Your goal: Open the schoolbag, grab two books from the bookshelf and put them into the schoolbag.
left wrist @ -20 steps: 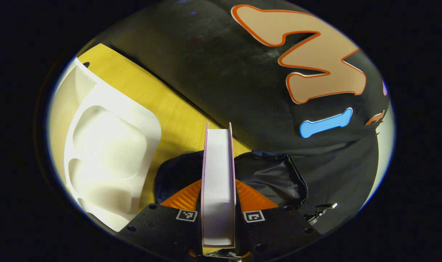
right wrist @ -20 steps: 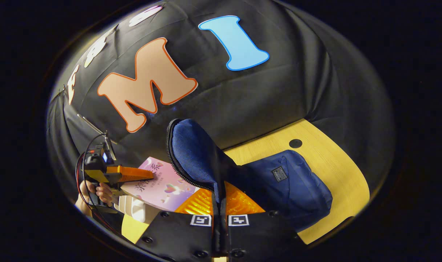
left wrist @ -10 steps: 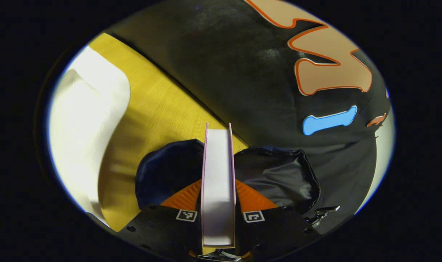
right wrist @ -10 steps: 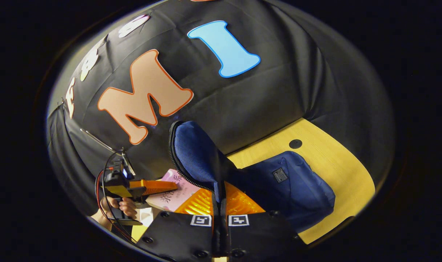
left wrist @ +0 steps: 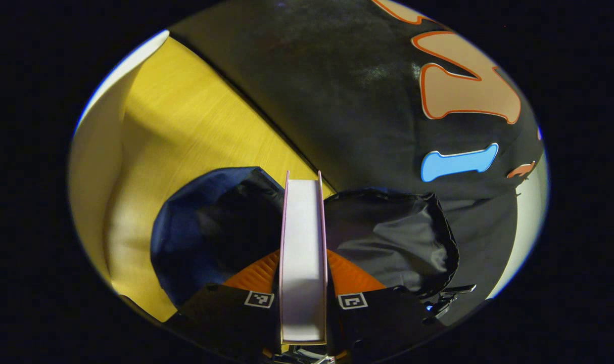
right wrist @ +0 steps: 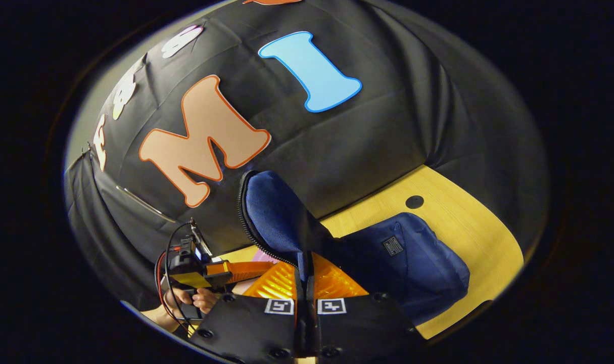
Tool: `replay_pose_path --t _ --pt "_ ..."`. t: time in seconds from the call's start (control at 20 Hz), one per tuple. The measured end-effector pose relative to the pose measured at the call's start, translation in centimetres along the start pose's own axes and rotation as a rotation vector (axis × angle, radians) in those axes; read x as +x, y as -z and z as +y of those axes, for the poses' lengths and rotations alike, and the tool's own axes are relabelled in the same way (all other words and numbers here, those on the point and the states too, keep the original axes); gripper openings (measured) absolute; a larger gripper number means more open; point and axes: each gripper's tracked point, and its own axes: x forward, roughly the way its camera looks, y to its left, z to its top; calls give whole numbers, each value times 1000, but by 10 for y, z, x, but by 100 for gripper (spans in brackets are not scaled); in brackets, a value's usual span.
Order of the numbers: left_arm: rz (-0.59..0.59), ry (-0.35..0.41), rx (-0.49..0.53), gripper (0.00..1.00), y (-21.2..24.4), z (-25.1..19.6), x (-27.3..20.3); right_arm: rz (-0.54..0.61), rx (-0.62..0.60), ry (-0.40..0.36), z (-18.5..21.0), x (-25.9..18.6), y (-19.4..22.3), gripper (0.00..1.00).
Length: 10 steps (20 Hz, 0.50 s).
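Observation:
In the left gripper view my left gripper [left wrist: 303,268] is shut on a pink-covered book [left wrist: 303,237], seen edge-on with its white page block toward me. It hangs just over the open mouth of the blue schoolbag [left wrist: 195,237], whose black lining [left wrist: 387,237] spreads to the right. In the right gripper view my right gripper [right wrist: 304,275] is shut on the schoolbag's flap [right wrist: 274,217] and holds it up by its zipper edge. The schoolbag body [right wrist: 408,263] lies on the yellow table [right wrist: 468,232]. At lower left of that view the left gripper [right wrist: 221,270], held by a hand [right wrist: 198,301], carries the book [right wrist: 264,257] behind the flap.
A white bookshelf edge [left wrist: 94,151] runs along the far left of the left gripper view on the yellow table [left wrist: 185,131]. A round dark hole [right wrist: 414,201] sits in the tabletop beyond the schoolbag. Black cloth wall rises right behind the table.
The left gripper has carried the book away from the white bookshelf and over the schoolbag's mouth; the bookshelf slid off to the left. The right gripper keeps the flap raised.

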Motion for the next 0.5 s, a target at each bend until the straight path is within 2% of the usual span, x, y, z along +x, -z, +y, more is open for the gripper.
replay_pose_path --t 0.5 --pt "27 15 -61 32 31 14 29 -4 16 -16 -1 2 -3 2"
